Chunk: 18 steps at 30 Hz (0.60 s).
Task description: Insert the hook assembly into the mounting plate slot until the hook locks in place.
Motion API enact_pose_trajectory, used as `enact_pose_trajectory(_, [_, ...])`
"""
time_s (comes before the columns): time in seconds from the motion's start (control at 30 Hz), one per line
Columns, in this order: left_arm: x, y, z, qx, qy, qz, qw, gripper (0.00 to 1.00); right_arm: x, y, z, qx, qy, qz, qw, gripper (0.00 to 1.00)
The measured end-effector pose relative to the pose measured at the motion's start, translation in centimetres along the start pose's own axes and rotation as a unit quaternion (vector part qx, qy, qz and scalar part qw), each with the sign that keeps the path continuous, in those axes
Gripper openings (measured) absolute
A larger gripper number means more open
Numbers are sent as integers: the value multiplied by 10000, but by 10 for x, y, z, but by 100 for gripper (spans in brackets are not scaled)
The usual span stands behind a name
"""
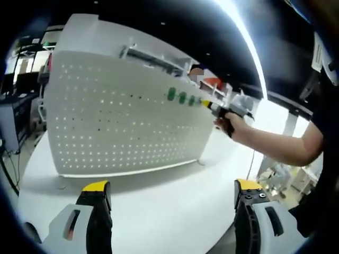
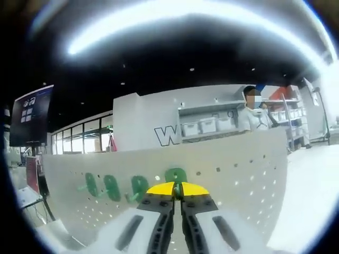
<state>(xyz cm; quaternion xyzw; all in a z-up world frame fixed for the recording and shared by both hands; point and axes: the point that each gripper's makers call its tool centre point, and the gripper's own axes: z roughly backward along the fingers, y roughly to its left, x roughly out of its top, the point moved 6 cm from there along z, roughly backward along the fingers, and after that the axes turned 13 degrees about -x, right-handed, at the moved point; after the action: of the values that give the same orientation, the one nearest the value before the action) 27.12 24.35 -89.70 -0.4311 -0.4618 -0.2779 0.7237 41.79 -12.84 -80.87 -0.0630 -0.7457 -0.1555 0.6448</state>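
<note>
1. Hooks [image 2: 139,186]: green ones sit in a row on the upright white pegboard [image 2: 249,174], straight ahead of the right hand-held gripper [image 2: 178,191].
2. In the right gripper view its yellow-tipped jaws are pressed together right at the board, with a thin green piece pinched between the tips at the fourth hook [image 2: 176,175] in the row.
3. In the left gripper view the left hand-held gripper [image 1: 172,191] is released, jaws wide apart over the white desk [image 1: 169,211], well short of the pegboard [image 1: 127,116].
4. From there, the right hand-held gripper [image 1: 214,107] comes in from the right in a person's hand [image 1: 233,119], its tip at the end of the row of hooks [image 1: 181,97].
</note>
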Motion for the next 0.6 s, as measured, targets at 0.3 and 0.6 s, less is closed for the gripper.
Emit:
enact_pose_trajectory(0.3, [0,4,1,19,0,28,10000,97,-2,-2,-1,-94,-7,-63,9999,0])
enact_pose_trajectory(0.6, [3,6,0,12,-16,17,10000,97,-10,-1,-6,-132,51,-66,9999,0])
